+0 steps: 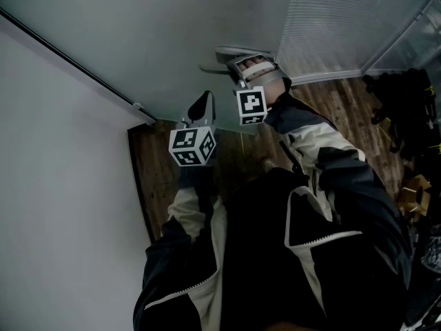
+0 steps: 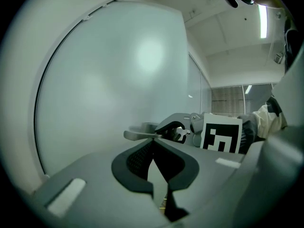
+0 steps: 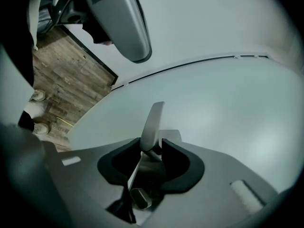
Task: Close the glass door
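Observation:
The frosted glass door (image 1: 172,40) fills the upper head view, and its metal lever handle (image 1: 231,52) sticks out from it. My right gripper (image 1: 248,64) is shut on that handle; in the right gripper view the lever (image 3: 153,122) stands between the pads of this gripper (image 3: 153,144), which press on it. My left gripper (image 1: 202,105) hangs just left of and below the handle, close to the glass. Its jaws are shut with nothing in them (image 2: 153,142). The left gripper view shows the handle (image 2: 140,135) and the right gripper (image 2: 183,127) just beyond.
A white wall (image 1: 55,185) runs along the left, meeting the door at a dark frame edge. Wooden floor (image 1: 158,178) lies below. A glass panel with blinds (image 1: 344,19) stands to the right of the door. Dark equipment (image 1: 406,109) sits at the far right.

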`<act>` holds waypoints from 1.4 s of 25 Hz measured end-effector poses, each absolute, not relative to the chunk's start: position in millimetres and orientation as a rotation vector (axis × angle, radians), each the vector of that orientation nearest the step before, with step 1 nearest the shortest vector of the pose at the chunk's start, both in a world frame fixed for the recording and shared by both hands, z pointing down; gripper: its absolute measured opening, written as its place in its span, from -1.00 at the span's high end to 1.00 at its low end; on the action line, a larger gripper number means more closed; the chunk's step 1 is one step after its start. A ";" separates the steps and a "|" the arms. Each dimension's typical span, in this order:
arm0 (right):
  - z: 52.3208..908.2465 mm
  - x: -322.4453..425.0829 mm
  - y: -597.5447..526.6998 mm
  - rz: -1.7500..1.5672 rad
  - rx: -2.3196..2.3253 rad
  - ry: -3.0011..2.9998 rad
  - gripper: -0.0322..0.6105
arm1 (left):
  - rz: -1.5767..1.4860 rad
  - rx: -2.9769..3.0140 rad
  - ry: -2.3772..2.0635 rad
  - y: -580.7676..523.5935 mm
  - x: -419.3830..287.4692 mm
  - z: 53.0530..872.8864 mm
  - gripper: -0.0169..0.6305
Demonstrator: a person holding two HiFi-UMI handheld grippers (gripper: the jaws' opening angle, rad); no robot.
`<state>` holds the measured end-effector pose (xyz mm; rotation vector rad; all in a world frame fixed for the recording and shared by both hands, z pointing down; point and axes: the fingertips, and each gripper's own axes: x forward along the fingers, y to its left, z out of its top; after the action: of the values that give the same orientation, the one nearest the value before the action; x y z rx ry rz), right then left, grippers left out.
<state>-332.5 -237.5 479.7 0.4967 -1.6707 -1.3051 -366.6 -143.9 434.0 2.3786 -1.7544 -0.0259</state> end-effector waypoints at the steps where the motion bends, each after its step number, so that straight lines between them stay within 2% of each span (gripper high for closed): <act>1: 479.4 -331.0 -243.7 -1.307 0.493 -1.668 0.46 | -0.028 2.375 -1.760 -146.9 -365.9 432.1 0.94; 11: 475.3 -316.3 -322.9 -1.321 0.404 -1.657 0.44 | -0.058 2.320 -1.854 -181.0 -345.8 400.2 0.94; 20: 477.8 -319.2 -415.2 -1.321 0.369 -1.629 0.43 | 0.022 2.251 -1.930 -215.5 -329.8 407.0 0.94; 27: 478.9 -329.0 -483.8 -1.437 0.356 -1.506 0.49 | 0.006 2.181 -1.960 -232.4 -320.7 409.3 0.94; 35: 485.7 -347.3 -550.3 -1.414 0.355 -1.468 0.49 | 0.067 2.052 -2.055 -223.2 -341.6 421.3 0.94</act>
<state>-347.3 -550.3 485.7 0.3552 -1.4682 -1.4140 -341.6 -223.2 421.3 2.0522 -2.0552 0.0669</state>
